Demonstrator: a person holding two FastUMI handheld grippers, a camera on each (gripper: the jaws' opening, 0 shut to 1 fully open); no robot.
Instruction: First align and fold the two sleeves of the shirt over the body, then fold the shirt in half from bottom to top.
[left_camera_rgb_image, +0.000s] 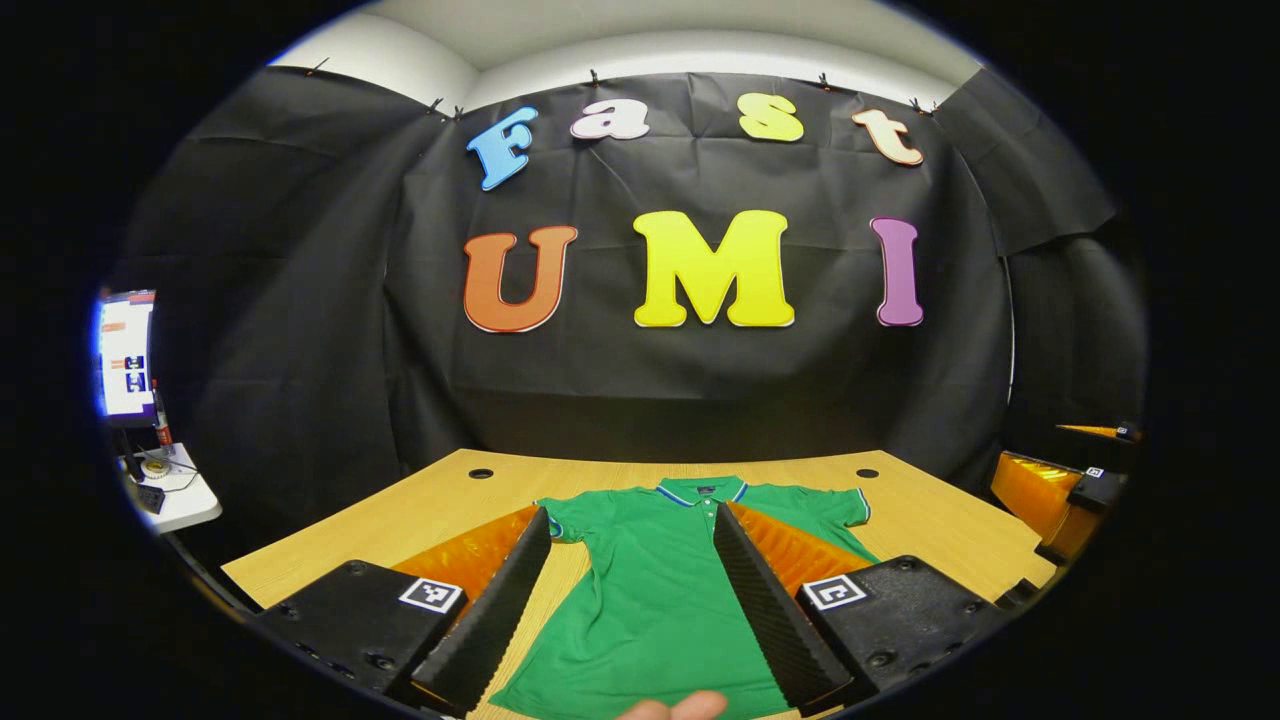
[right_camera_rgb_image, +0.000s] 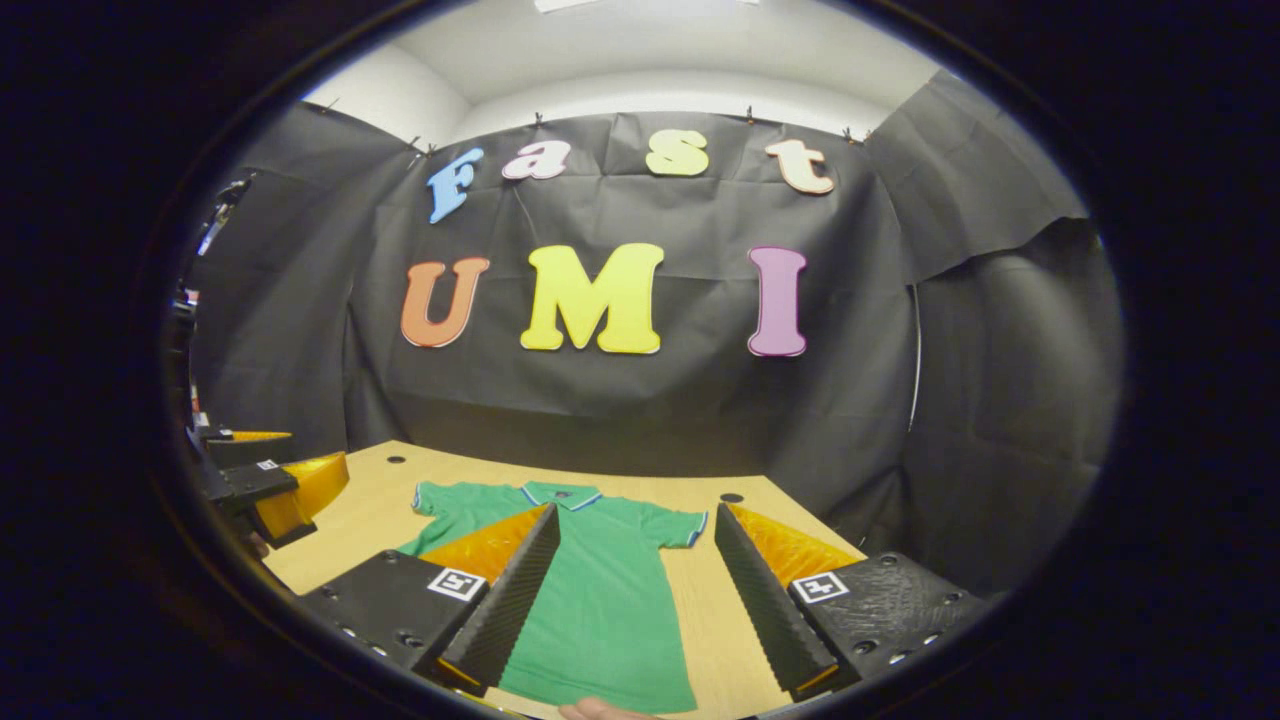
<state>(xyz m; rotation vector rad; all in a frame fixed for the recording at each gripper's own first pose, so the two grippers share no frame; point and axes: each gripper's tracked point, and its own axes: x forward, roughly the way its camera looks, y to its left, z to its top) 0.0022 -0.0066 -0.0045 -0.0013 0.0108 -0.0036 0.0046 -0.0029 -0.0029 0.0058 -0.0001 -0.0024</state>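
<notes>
Green polo shirt (left_camera_rgb_image: 655, 590) lies flat on the wooden worktop (left_camera_rgb_image: 930, 520), collar toward the black back wall, hem toward the near edge. Both short sleeves are spread out to the sides, unfolded. Collar and sleeve cuffs carry a blue-and-white trim.

Left tool (left_camera_rgb_image: 632, 600) hovers above the near part of the shirt, its two fingers wide apart and holding nothing. In the left gripper view the shirt body sits between those fingers, the collar (left_camera_rgb_image: 703, 491) straight ahead and beyond their tips. A fingertip (left_camera_rgb_image: 672, 708) of the person shows at the bottom edge, at the hem.

Right tool (right_camera_rgb_image: 637, 590) is likewise spread open, empty and clear of the cloth. In the right gripper view the shirt (right_camera_rgb_image: 590, 600) sits left of centre: its left finger overlaps the shirt's side, its right finger stands over bare worktop (right_camera_rgb_image: 720, 620) beside the shirt. The shirt's sleeve (right_camera_rgb_image: 672, 524) lies between the two fingers. The left tool (right_camera_rgb_image: 262, 490) appears again at the far left of this view, well apart from the right one.

Two dark round holes mark the worktop's far corners. A lit screen (left_camera_rgb_image: 126, 355) stands off to the left, above a small white shelf (left_camera_rgb_image: 178, 495).
</notes>
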